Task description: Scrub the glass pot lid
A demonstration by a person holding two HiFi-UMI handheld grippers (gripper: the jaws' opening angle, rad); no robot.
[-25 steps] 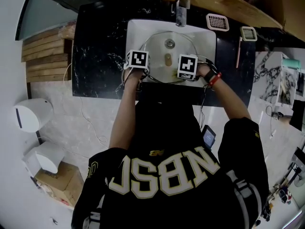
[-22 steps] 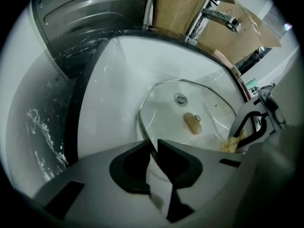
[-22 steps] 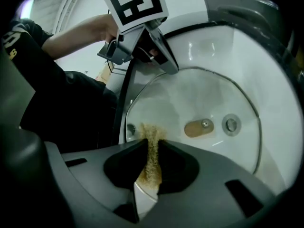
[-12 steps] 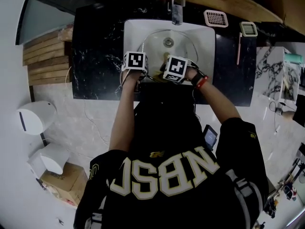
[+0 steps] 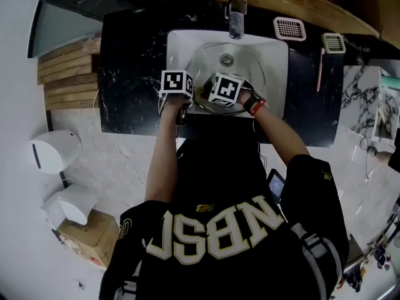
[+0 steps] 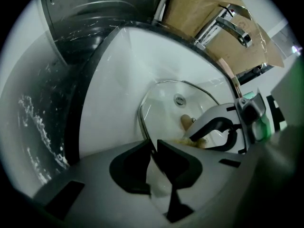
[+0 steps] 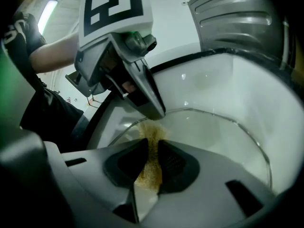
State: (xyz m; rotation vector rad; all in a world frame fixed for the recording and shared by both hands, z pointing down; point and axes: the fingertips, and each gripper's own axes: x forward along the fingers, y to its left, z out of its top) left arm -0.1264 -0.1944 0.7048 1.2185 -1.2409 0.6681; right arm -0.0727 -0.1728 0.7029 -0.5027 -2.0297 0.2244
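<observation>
Two claws work at the near edge of one white sink [image 5: 275,49] set in the black counter [image 5: 128,74]. The left claw [image 6: 153,146] is almost closed, pinching the near rim of the one glass lid [image 6: 166,106]. The right claw [image 7: 152,148] is clamped on one yellow-brown pad [image 7: 149,167], whose far end lies on the glass just beside the left claw's tips. The lid lies in the sink and spans most of the basin. One drain [image 6: 179,99] shows through the glass, one tap [image 5: 236,17] stands at the far rim, and two grates [image 5: 289,28] lie on the counter to the far right.

The head view hides both sets of jaws under the two marker cubes, and it alone shows the grates. The left gripper view alone shows a tan knob [image 6: 185,121] on the lid, with the right claw reaching in from the right. The right gripper view shows the pad's fibres between its own jaws, and the left claw's tips on the rim.
</observation>
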